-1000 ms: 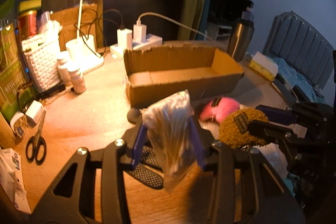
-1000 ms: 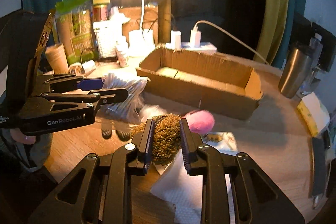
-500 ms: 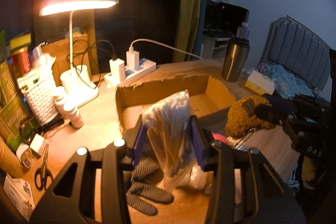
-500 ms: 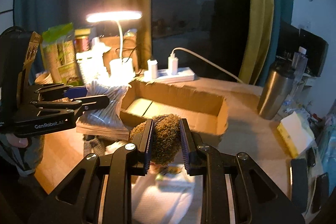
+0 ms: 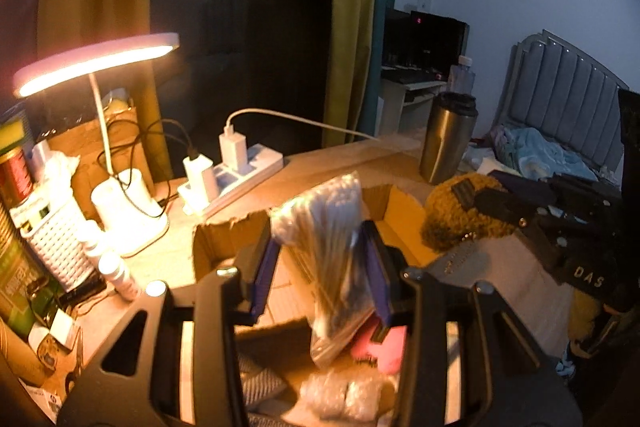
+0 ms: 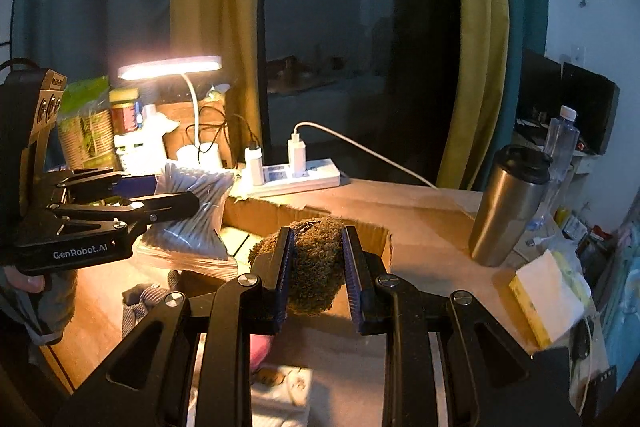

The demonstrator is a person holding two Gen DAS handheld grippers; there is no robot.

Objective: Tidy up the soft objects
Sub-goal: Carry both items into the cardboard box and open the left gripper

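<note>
1. The left tool [image 5: 320,267] was clenched on a clear bag of cotton swabs [image 5: 328,247], with its blue pads pressing the bag from both sides. The bag was in the air, above the near wall of the cardboard box [image 5: 224,239].
2. The right tool [image 6: 318,267] was grasping a brown fuzzy plush [image 6: 316,267] between its two fingers. The plush was also off the desk [image 6: 420,211], in front of the open box.
3. In the left wrist view, the plush appeared at the right of the swab bag, a little apart from it.
4. Under the left tool, a pink soft object [image 5: 380,347], a grey knitted piece [image 5: 256,383] and a small clear packet [image 5: 340,395] were lying on the desk.
5. The box was standing open on the desk, near the white power strip [image 6: 296,179].
6. A lit desk lamp [image 5: 92,63] was standing at the left, and a steel tumbler [image 6: 508,203] was standing at the right of the box.
7. A white and yellow pack [image 6: 548,291] was lying near the tumbler.
</note>
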